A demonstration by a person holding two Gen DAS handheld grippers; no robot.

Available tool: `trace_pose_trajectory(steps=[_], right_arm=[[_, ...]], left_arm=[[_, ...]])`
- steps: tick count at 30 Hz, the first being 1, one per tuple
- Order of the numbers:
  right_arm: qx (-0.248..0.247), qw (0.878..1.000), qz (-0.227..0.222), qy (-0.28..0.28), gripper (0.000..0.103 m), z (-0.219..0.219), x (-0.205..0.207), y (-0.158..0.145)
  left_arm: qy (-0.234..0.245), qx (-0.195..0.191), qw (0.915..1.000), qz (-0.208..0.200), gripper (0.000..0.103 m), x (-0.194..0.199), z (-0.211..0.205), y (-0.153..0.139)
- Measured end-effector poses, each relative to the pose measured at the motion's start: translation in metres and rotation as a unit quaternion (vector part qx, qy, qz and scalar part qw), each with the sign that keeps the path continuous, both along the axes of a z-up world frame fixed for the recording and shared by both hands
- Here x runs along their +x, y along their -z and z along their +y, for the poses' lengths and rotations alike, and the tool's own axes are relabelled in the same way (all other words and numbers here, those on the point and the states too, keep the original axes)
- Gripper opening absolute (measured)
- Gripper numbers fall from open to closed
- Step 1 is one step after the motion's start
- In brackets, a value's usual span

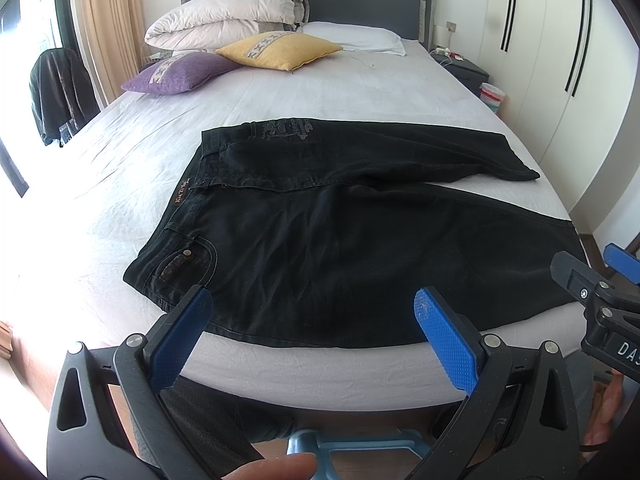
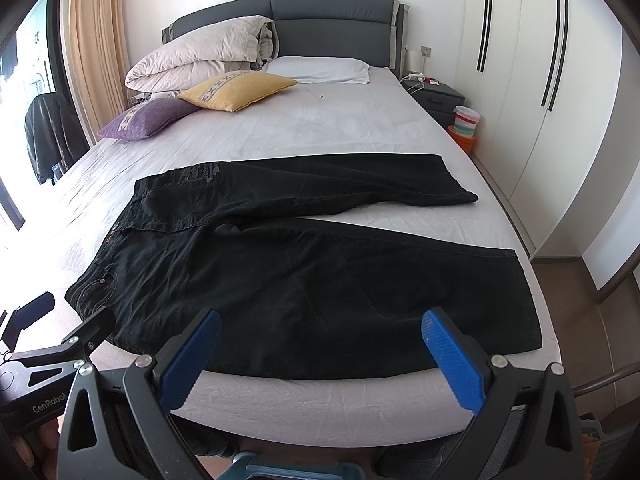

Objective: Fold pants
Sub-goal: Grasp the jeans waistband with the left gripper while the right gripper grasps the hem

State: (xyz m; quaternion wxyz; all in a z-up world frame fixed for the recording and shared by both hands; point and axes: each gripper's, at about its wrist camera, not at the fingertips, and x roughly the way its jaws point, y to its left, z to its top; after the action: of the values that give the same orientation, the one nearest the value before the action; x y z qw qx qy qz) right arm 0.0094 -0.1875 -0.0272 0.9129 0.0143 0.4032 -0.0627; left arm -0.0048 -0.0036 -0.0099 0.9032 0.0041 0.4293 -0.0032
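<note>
Black pants (image 1: 340,232) (image 2: 304,268) lie spread flat on the white bed sheet (image 1: 320,92), waistband to the left and both legs pointing right, the far leg angled away from the near one. My left gripper (image 1: 312,304) hovers open over the pants' near hem by the waist end, blue pads (image 1: 180,340) wide apart and holding nothing. My right gripper (image 2: 320,326) is open too, above the near leg close to the bed's front edge. The right gripper also shows at the right edge of the left wrist view, and the left gripper at the lower left of the right wrist view.
A folded duvet (image 1: 224,12), a yellow cushion (image 1: 280,50), a purple cushion (image 1: 180,74) and a white pillow (image 1: 356,38) sit near the grey headboard. A nightstand (image 2: 436,94) and bins stand to the right, beside white wardrobe doors (image 2: 540,80). A chair with a dark jacket (image 1: 60,96) stands left.
</note>
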Motion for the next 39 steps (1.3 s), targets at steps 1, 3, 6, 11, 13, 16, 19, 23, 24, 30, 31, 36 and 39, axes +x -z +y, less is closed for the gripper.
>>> trace_pose_trajectory(steps=[1,3,6,11,13,16,19,23,24,30,31,36,39], right_arm=[[0.0,1.0,0.001,0.0,0.103,0.001,0.0,0.001],[0.001,1.0,0.002,-0.002,0.103,0.005,0.0,0.003],[0.002,1.0,0.005,-0.005,0.103,0.006,0.002,0.007],[0.026,0.999,0.0,-0.04,0.103,-0.007,0.013,0.005],[0.041,0.997,-0.006,-0.07,0.103,-0.013,0.021,0.004],[0.053,0.991,-0.017,-0.123,0.103,-0.023,0.04,-0.002],[0.044,0.982,-0.034,-0.183,0.103,-0.034,0.069,-0.011],[0.035,0.971,-0.028,-0.236,0.103,-0.048,0.124,-0.019],[0.036,0.968,-0.026,-0.246,0.103,-0.051,0.134,-0.02],[0.042,0.949,0.022,-0.311,0.101,-0.066,0.218,0.001],[0.045,0.946,0.03,-0.318,0.1,-0.068,0.227,0.005],[0.048,0.932,0.066,-0.353,0.097,-0.076,0.275,0.031],[0.051,0.927,0.081,-0.362,0.097,-0.081,0.301,0.045]], left_arm=[[0.001,-0.001,1.0,0.001,0.103,0.001,0.0,0.0],[0.0,-0.001,1.0,0.001,0.103,0.002,0.002,0.0],[0.0,0.028,0.9995,-0.016,0.103,0.002,-0.001,-0.001],[0.025,0.075,0.9958,-0.046,0.103,0.002,-0.003,-0.001],[0.055,0.068,0.9952,-0.044,0.103,0.008,0.003,0.0],[0.089,0.044,0.9944,-0.037,0.103,0.029,0.019,0.0],[0.116,0.037,0.9923,-0.023,0.103,0.066,0.038,0.001],[0.113,0.08,0.9895,-0.041,0.103,0.12,0.061,0.002],[0.119,0.091,0.9883,-0.03,0.103,0.141,0.067,0.005],[0.181,0.106,0.9776,-0.017,0.103,0.271,0.099,0.01],[0.198,0.114,0.9735,-0.006,0.103,0.293,0.1,0.014],[0.252,0.132,0.9572,0.054,0.103,0.395,0.1,0.044],[0.277,0.129,0.9477,0.092,0.103,0.435,0.1,0.07]])
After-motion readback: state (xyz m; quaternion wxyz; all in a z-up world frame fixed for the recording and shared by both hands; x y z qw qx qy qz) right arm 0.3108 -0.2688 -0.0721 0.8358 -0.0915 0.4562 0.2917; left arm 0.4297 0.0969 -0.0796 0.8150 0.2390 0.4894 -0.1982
